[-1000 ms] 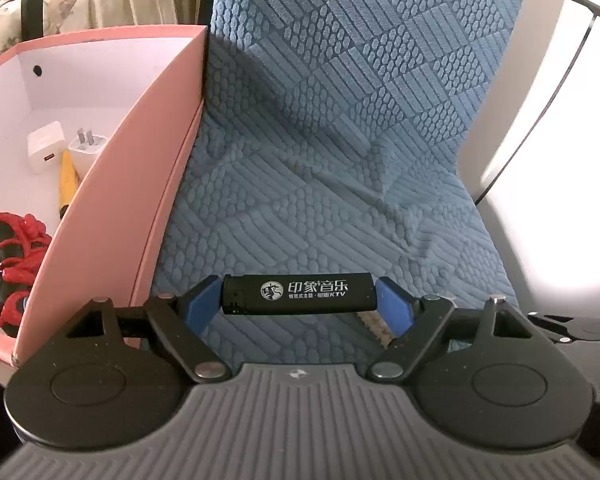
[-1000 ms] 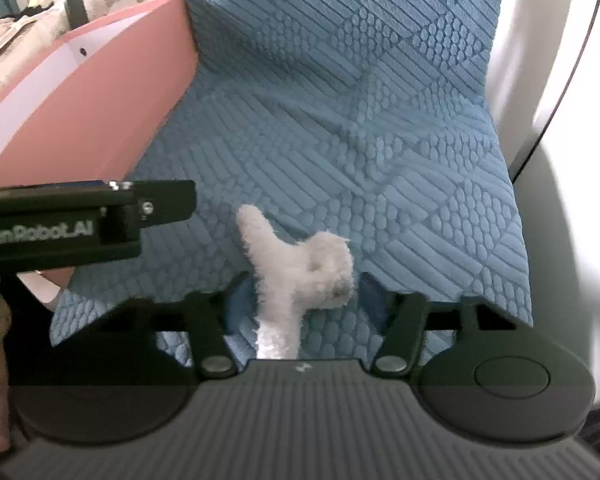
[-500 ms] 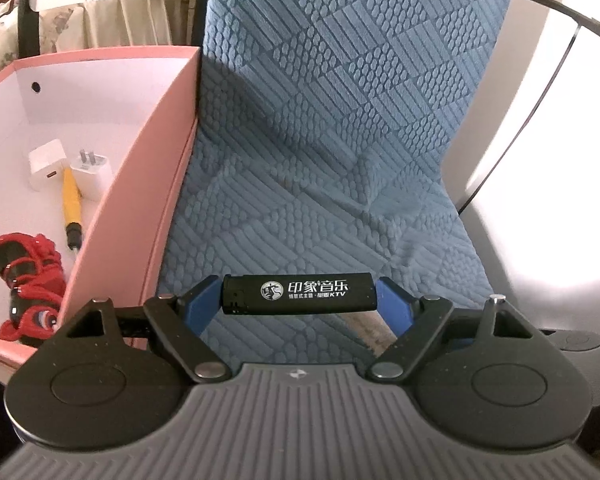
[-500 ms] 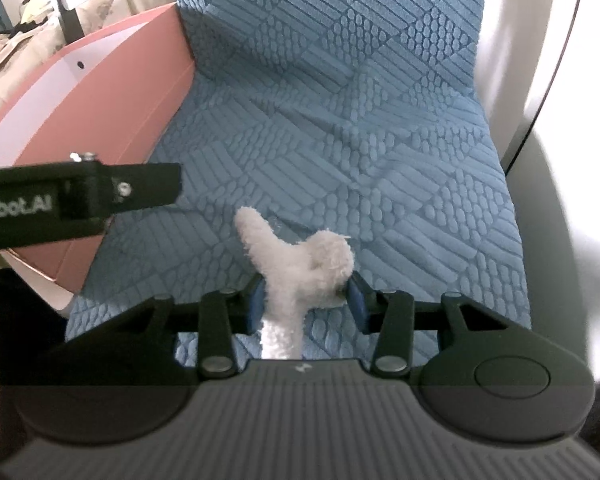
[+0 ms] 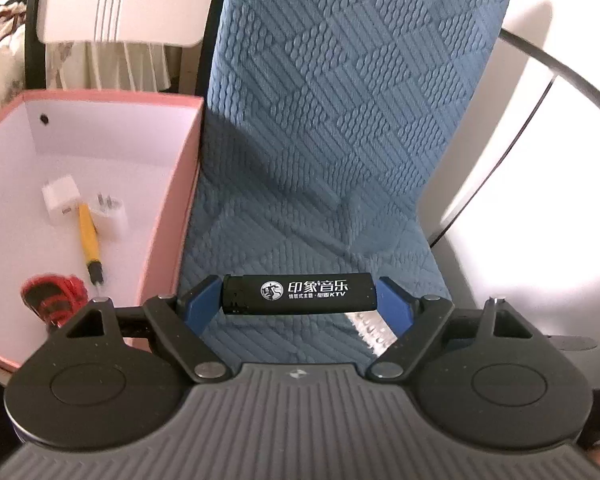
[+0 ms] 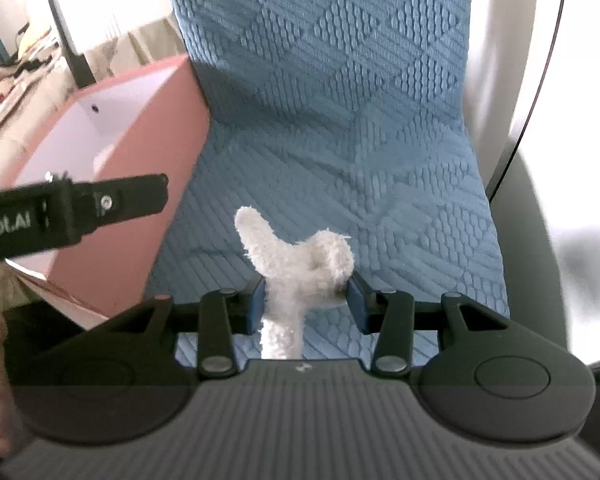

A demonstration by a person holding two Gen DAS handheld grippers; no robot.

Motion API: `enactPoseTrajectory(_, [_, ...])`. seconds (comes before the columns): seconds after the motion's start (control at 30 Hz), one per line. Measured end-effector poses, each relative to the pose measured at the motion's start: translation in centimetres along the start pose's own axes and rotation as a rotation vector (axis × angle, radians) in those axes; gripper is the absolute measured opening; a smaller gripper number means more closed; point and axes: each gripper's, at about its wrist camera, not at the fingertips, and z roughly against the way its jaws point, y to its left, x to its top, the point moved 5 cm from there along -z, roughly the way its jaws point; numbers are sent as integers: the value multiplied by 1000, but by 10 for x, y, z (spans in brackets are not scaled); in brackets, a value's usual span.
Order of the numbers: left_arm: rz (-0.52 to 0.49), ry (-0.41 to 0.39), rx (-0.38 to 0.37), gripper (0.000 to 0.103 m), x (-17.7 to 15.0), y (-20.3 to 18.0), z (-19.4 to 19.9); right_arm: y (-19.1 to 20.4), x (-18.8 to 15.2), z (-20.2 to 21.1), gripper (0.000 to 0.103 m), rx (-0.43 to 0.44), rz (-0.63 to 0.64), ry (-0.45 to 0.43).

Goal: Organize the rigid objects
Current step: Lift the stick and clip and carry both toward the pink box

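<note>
Holding a black stick sideways between its blue pads, the left gripper is tilting down over the blue cover. Its jaws are standing wide and pinching the stick at both ends. The stick is smooth and long, with white writing on its side. Squeezing a white fluffy toy, the right gripper is also pointing down at the blue cover, with its jaws closed about halfway on the soft middle of the toy. The toy is fuzzy, and one rounded bit is sticking up to the left. In the right wrist view, the dark side of the left gripper is poking in from the left, in front of the pink box. The cover is bumpy cloth with stripes and dots pressed into it, and it is running up a chair back. Sitting just left of the cover, the pink box is open on top, with straight, thin walls and a white inside. Lying on its floor are two white plugs, a yellow pen and something red and black. Much of the box floor is showing bare.
</note>
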Motion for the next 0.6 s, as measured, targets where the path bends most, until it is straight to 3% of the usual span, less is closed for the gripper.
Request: enactPoseTrajectory(0.6, [40,-107,5,86,82,57,62,68,91,50,46,40,5,-119])
